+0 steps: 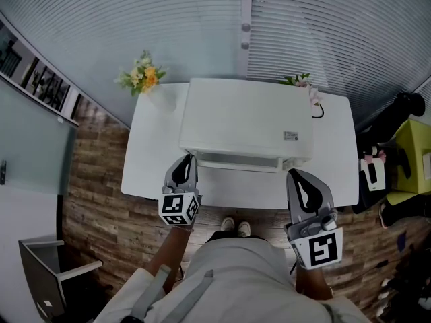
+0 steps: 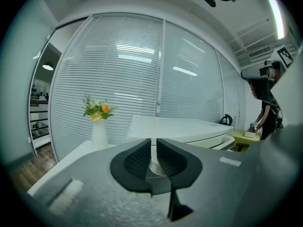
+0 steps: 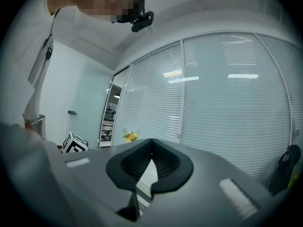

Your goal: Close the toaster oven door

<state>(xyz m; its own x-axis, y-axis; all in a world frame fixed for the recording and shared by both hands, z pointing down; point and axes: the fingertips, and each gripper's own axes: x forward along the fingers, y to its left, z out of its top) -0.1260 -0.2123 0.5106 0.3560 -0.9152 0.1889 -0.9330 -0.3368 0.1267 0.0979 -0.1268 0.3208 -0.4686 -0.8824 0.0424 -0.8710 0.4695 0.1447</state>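
Note:
A white toaster oven [image 1: 246, 123] stands in the middle of the white table [image 1: 151, 167]. Its door [image 1: 237, 161] juts out a little along the front edge facing me; how far it stands open I cannot tell. My left gripper [image 1: 184, 159] hovers at the oven's front left corner. In the left gripper view the oven [image 2: 177, 126] lies just ahead, and the left gripper [image 2: 154, 144] shows a narrow gap with nothing in it. My right gripper [image 1: 301, 179] hangs off the front right corner. In its own view the right gripper [image 3: 151, 142] has its tips together, holding nothing.
A white vase of yellow and orange flowers [image 1: 144, 77] stands at the table's back left, pink flowers [image 1: 303, 82] and a black cable [image 1: 318, 112] at the back right. A chair [image 1: 50, 274] is at the lower left, a yellow-green table [image 1: 414, 155] at the right. Blinds line the glass wall behind.

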